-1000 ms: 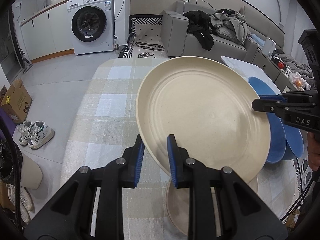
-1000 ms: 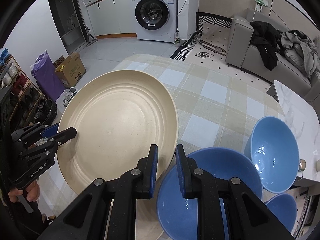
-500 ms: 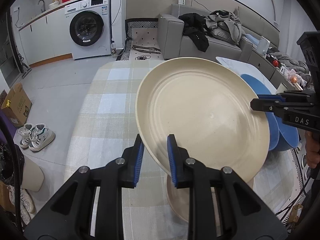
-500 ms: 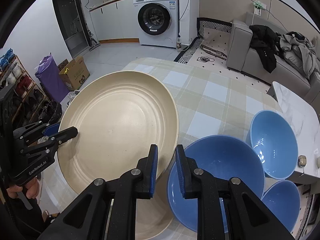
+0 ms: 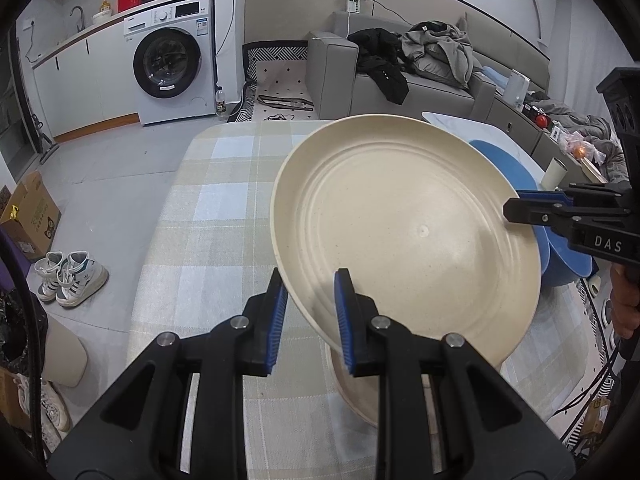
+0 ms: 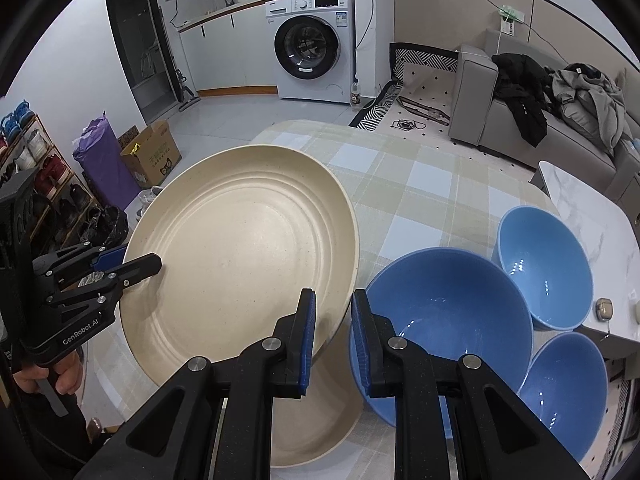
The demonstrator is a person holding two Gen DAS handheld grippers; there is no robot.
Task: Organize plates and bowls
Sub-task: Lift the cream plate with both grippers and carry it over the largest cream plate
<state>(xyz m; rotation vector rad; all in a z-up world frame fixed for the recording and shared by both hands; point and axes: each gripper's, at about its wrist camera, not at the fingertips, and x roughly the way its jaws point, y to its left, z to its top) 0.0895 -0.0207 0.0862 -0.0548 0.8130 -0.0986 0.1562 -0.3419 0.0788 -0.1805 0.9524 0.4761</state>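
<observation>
Between our two claws, above the table with its pale checked cloth [image 5: 208, 216], we carry a large round cream plate with ridged rings [image 5: 404, 232], lifted and tilted. Our left gripper [image 5: 310, 312] is pinched narrow on the plate's near rim, one blue pad under the edge and one over it; our right gripper [image 6: 332, 332] is clamped the same way on the opposite rim. Directly below the jaws lies a second cream plate [image 6: 316, 432], flat on the cloth, and we judge it the place to stack the one we hold. Just to the right of the right claw stand three glossy blue bowls [image 6: 444, 312], the largest nearly touching the jaw. The risks, as we see them: each grip bites only a thin strip of smooth rim, so if our hands drift apart or twist unevenly the plate could slip out; and swinging rightward could knock the nearest bowl.
</observation>
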